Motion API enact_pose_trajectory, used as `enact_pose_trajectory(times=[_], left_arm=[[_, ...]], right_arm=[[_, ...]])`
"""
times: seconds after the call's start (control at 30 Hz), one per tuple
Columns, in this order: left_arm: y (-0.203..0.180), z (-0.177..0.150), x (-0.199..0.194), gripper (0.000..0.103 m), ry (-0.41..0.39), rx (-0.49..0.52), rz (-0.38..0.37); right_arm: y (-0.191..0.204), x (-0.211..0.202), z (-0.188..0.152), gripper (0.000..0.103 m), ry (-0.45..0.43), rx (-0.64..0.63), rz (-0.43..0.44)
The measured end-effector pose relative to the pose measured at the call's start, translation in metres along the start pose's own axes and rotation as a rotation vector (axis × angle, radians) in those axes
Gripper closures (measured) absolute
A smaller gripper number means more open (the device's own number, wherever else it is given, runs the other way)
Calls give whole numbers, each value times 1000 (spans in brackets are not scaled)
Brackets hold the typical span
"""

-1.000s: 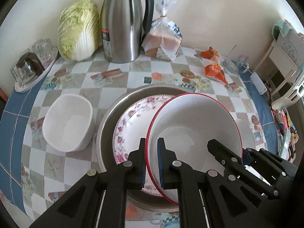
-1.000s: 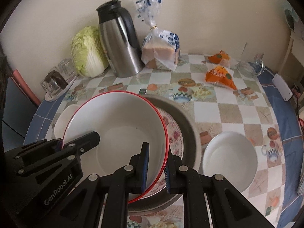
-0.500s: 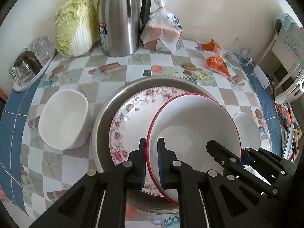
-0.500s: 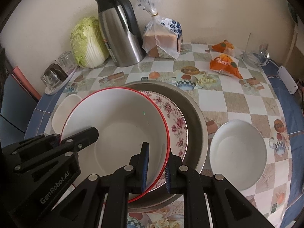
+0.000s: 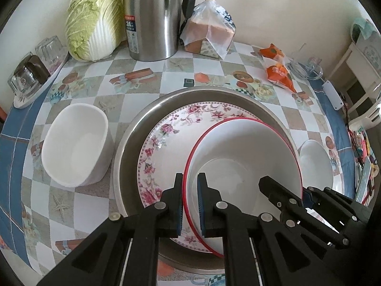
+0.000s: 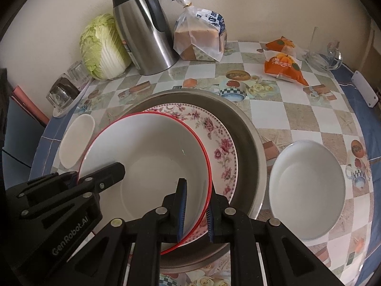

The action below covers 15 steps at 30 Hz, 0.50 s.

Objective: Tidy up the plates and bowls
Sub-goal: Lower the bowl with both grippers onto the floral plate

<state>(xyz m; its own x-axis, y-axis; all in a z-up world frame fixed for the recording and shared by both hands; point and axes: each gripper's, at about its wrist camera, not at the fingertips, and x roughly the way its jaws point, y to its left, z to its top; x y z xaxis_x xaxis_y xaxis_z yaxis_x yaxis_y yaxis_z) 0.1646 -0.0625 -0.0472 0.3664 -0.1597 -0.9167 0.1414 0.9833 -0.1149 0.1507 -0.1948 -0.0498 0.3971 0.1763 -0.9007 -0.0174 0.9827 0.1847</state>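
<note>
Your left tongs (image 5: pixel 190 197) and right tongs (image 6: pixel 196 208) each clench the red-rimmed bowl (image 5: pixel 240 166) by opposite rims. It sits over the floral plate (image 5: pixel 166 147) inside the steel basin (image 5: pixel 128 143).

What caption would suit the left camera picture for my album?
Two grippers hold a red-rimmed bowl over a flowered plate in a metal basin.
</note>
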Motion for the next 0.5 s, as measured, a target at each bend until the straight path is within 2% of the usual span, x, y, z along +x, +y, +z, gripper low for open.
enact_pose_trajectory(times=[0.5], left_arm=[[11, 5, 10, 94, 7, -45, -15]], right_arm=[[3, 7, 5, 87, -1, 20, 17]])
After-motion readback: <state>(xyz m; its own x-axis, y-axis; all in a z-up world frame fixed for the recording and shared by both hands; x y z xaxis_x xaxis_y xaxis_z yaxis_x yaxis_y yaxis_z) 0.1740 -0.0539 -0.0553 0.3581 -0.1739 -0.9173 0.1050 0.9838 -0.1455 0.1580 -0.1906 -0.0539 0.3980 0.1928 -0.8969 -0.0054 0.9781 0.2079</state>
